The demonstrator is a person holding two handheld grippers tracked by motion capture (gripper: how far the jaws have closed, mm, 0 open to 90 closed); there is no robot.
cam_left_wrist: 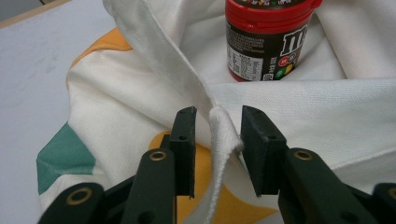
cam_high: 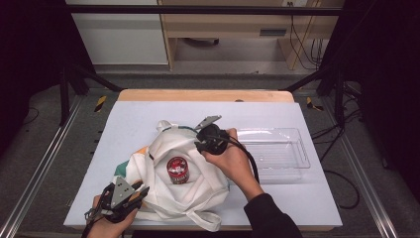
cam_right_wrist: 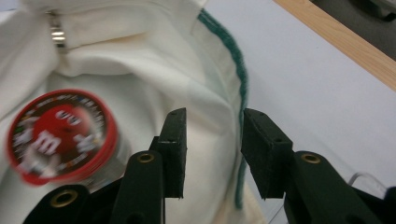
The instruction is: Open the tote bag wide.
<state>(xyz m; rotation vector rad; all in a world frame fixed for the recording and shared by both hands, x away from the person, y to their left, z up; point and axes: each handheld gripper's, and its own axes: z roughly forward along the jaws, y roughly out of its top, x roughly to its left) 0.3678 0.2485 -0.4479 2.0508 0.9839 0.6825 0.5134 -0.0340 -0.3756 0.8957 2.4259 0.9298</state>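
A white cloth bag with orange and teal patches lies open on the pale table. A red-lidded M&M's candy can stands upright inside it. My left gripper sits at the bag's near-left edge. In the left gripper view its jaws stand apart around a raised fold of the bag's hem, with the can beyond. My right gripper hovers at the bag's far rim. In the right gripper view its jaws are open over the green-stitched rim, beside the can.
A clear plastic tray lies on the table to the right of the bag, close behind the right hand. The table's wooden far edge runs across the back. Bag handles trail toward the front edge.
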